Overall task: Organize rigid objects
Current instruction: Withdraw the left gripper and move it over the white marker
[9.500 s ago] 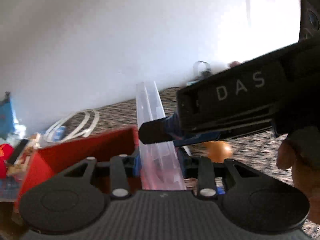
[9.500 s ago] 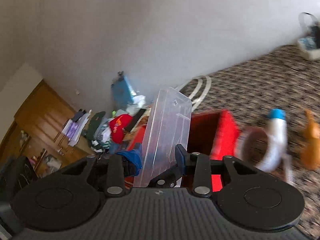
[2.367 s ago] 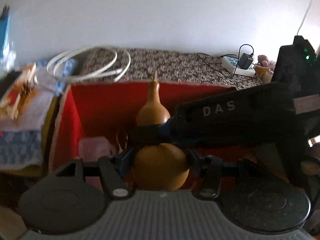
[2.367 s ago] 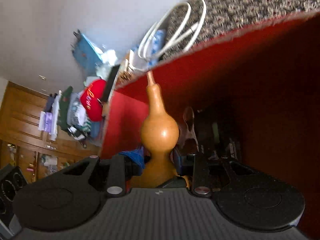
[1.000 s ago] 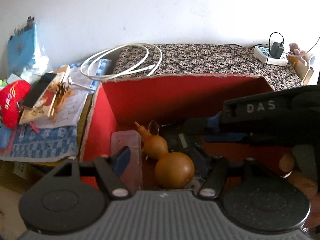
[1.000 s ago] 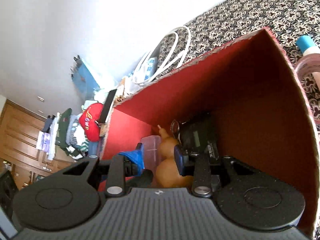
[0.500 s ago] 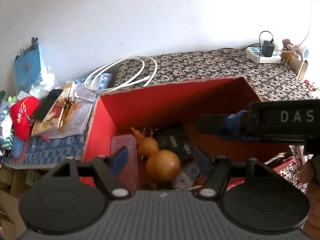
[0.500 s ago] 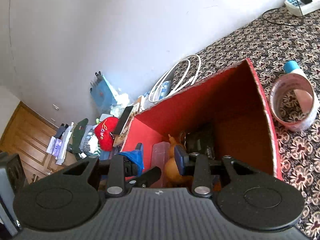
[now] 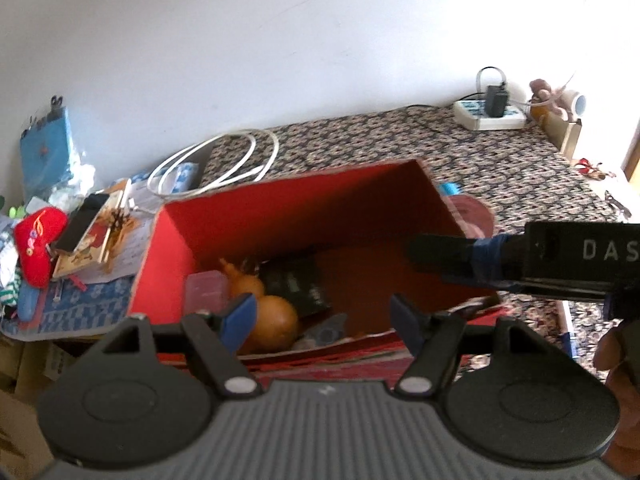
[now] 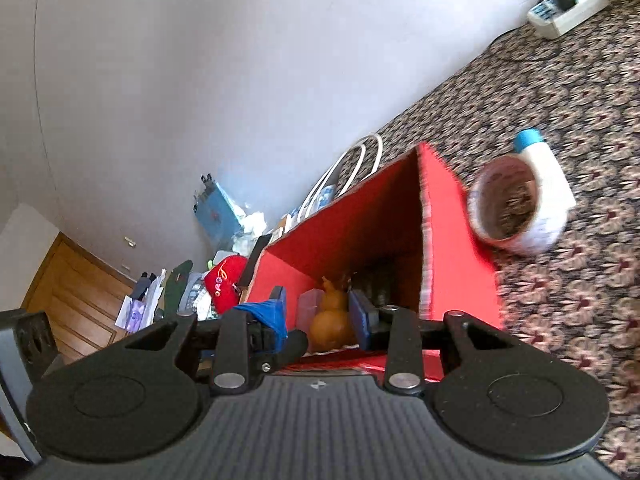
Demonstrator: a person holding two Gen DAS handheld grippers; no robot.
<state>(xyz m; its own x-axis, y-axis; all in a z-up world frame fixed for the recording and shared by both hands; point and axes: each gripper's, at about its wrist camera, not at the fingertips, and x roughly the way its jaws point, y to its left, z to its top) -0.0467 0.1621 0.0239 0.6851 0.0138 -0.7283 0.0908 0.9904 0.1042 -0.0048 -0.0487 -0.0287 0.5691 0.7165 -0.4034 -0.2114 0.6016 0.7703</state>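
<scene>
An open red box (image 9: 168,240) stands on the patterned cloth. Inside it lie a tan gourd (image 9: 272,316), a clear plastic case (image 9: 204,292) to its left and a black device (image 9: 296,284) behind. My left gripper (image 9: 322,316) hovers open above the box's near edge, nothing between its fingers. From the right, my right gripper (image 9: 428,252) reaches over the box's right wall. In the right wrist view this gripper (image 10: 318,312) is open and empty, and through the gap I see the gourd (image 10: 332,320) down in the box (image 10: 452,240).
Just right of the box lie a tape roll (image 10: 508,204) and a white bottle (image 10: 548,176) with a blue cap. A white cable coil (image 9: 224,160) lies behind the box, a power strip (image 9: 488,118) far right. Left of the box are a phone (image 9: 82,222), papers and a red plush (image 9: 38,236).
Both grippers let go of the gourd, which now lies in the box. Both have drawn back and risen, so the whole box and its surroundings show.
</scene>
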